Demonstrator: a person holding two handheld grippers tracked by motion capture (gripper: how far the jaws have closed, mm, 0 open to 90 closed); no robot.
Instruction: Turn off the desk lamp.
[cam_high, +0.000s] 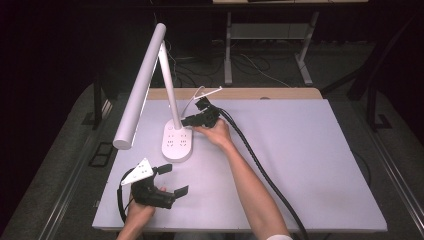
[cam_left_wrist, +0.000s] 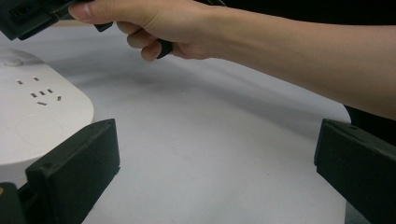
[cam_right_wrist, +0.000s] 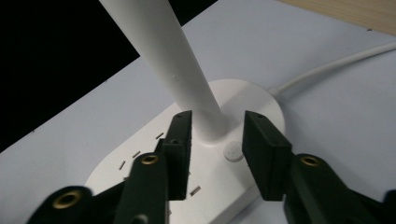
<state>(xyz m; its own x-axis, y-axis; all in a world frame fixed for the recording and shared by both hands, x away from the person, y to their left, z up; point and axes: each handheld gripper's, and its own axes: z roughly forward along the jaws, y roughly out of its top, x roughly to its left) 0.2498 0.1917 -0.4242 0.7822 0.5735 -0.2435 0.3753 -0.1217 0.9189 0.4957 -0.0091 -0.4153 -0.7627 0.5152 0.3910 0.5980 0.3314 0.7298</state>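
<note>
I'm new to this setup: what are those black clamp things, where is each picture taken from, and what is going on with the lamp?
A person holds a black two-jaw gripper in each hand. The high view looks down on the pale table; each gripper view comes from a camera riding on that gripper.

On the table stands a white desk lamp with a long tube head, a slim stem and a rounded base carrying sockets.

The right gripper is at the foot of the stem, one jaw on each side; the gap to the pads is too narrow to tell if they touch. The left gripper sits open near the front edge, holding nothing.
</note>
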